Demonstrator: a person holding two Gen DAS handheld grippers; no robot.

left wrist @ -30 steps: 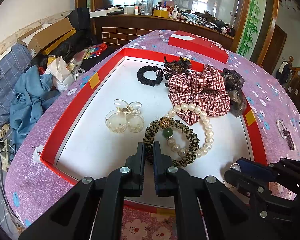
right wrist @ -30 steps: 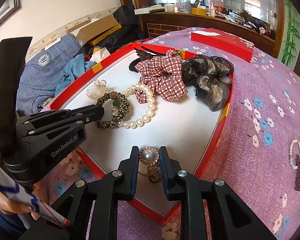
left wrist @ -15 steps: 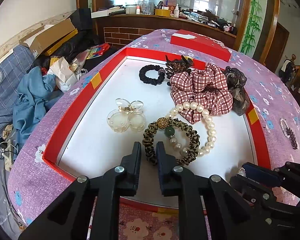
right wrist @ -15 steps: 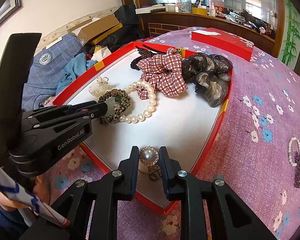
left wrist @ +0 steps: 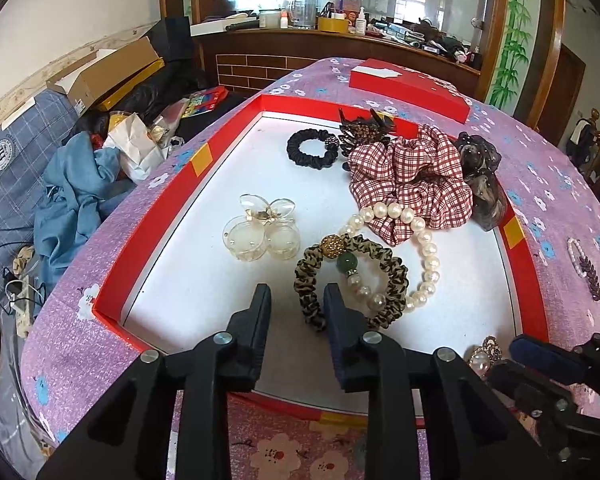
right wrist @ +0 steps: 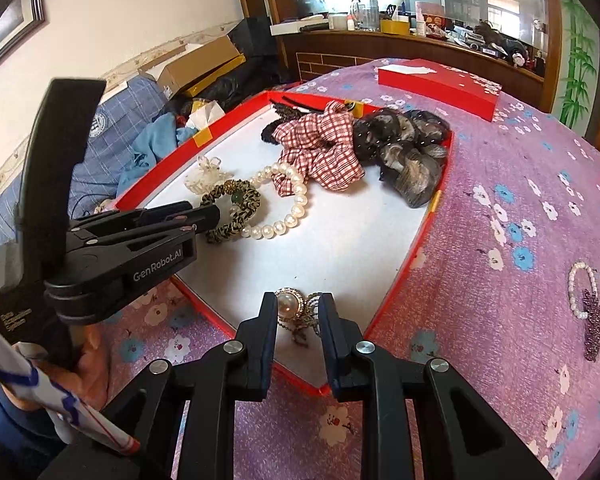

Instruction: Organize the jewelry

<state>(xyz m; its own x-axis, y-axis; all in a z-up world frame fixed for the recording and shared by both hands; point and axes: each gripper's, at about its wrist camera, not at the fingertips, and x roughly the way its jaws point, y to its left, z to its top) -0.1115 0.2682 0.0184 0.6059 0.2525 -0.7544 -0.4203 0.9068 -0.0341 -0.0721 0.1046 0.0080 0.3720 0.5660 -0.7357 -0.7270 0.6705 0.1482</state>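
A red-rimmed white tray (left wrist: pixel 160 200) holds jewelry: a leopard-print scrunchie bracelet (left wrist: pixel 388 264), a pearl bracelet (left wrist: pixel 430 252), a clear butterfly clip (left wrist: pixel 260 232), a plaid scrunchie (left wrist: pixel 412 180) and a black hair tie (left wrist: pixel 310 148). My left gripper (left wrist: pixel 296 304) is open, its fingers either side of the leopard bracelet's near edge. My right gripper (right wrist: pixel 298 312) is open around a pearl-and-gold brooch (right wrist: pixel 288 306) resting on the tray's near corner; the brooch also shows in the left wrist view (left wrist: pixel 482 358).
A dark organza scrunchie (right wrist: pixel 408 148) lies at the tray's far right. A closed red box (right wrist: pixel 436 84) sits beyond the tray. A bead bracelet with a purple clip (right wrist: pixel 586 300) lies on the purple floral cloth (right wrist: pixel 500 200) to the right. Clutter fills the floor to the left.
Both grippers have opened. The left let go of the leopard bracelet and the right released the pearl brooch onto the tray's near corner.
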